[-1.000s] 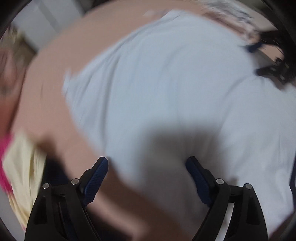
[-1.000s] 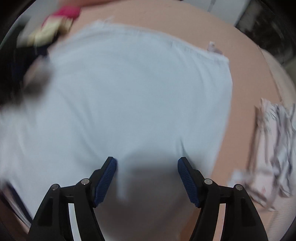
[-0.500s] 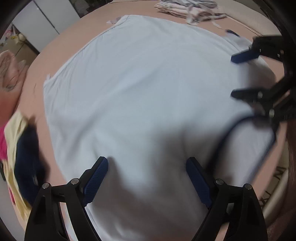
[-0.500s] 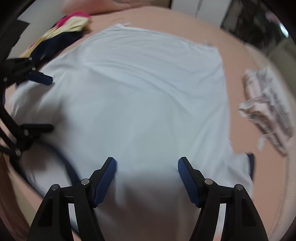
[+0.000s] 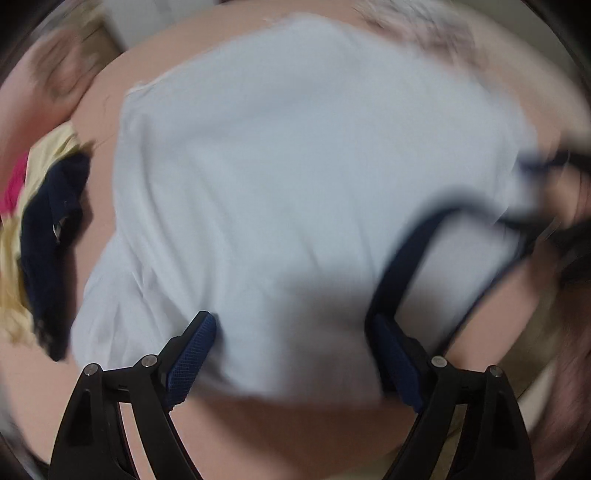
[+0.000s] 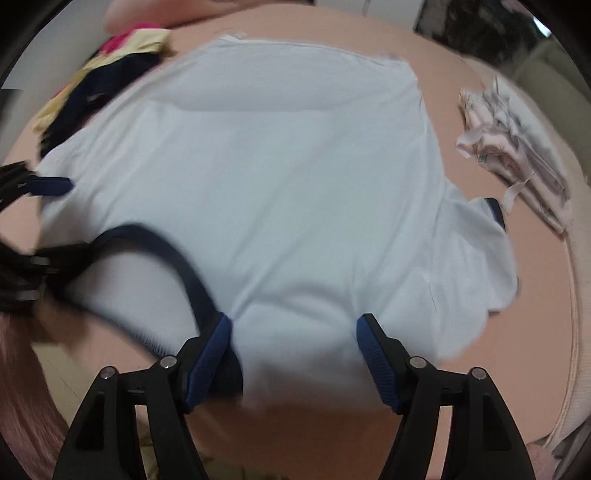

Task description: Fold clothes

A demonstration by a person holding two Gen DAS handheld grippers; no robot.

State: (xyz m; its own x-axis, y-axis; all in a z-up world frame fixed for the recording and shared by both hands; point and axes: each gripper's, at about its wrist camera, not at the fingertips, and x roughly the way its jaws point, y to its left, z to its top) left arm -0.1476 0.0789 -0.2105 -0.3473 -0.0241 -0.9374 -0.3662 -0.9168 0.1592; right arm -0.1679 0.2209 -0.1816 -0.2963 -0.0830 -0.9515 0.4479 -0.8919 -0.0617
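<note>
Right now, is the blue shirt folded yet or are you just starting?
Just starting. Done: the light blue shirt is spread flat on the peach table. In hand: nothing; the right claw is opening over the collar end, the left claw is open. Left: every fold, plus the dark and yellow clothes pile.

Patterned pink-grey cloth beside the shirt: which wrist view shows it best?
Right wrist view. The patterned cloth lies sharp at the right, apart from the pale blue shirt, with its folds and print readable. The left wrist view gives only a motion-blurred smear of it at the top edge, past the shirt.
</note>
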